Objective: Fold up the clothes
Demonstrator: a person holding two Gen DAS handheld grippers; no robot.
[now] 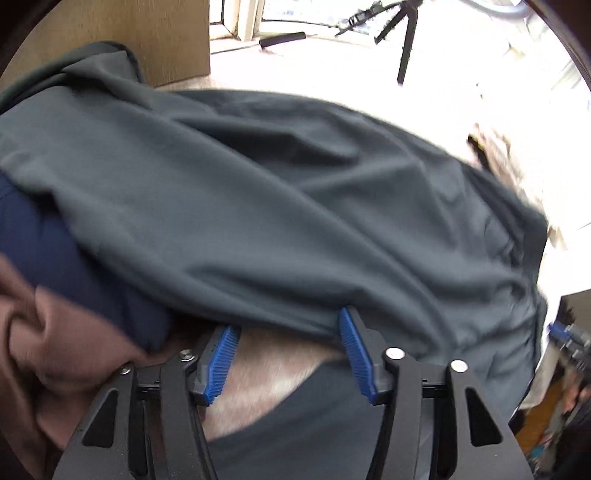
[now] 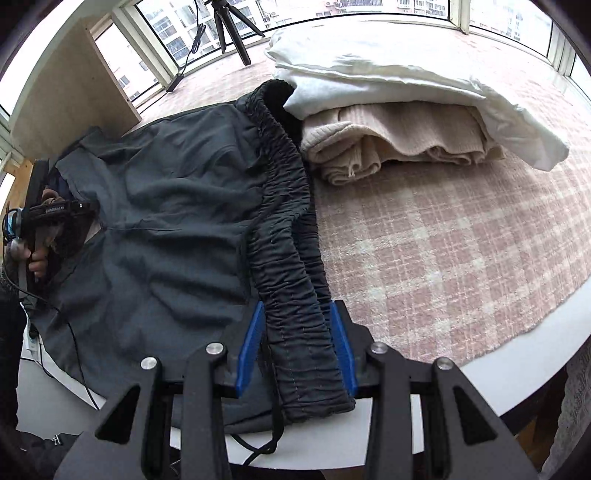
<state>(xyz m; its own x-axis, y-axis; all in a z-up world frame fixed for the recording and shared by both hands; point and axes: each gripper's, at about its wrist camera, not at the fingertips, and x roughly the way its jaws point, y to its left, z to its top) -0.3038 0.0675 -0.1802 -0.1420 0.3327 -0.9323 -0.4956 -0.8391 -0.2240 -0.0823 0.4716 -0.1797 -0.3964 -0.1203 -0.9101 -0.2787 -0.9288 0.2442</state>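
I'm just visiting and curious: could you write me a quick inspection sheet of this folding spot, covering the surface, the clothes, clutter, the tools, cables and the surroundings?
Surface: pink checked cloth over a round white table.
Job's things: dark grey trousers spread out, elastic waistband bunched.
Clutter: folded beige knit under white fabric; navy and brown garments beside the trousers.
Grippers: right tool closed on the waistband; left tool open at the trouser edge, nothing between its pads.
Cables: black drawstring; a cable by the window.
Surroundings: tripod, windows, wooden panel.
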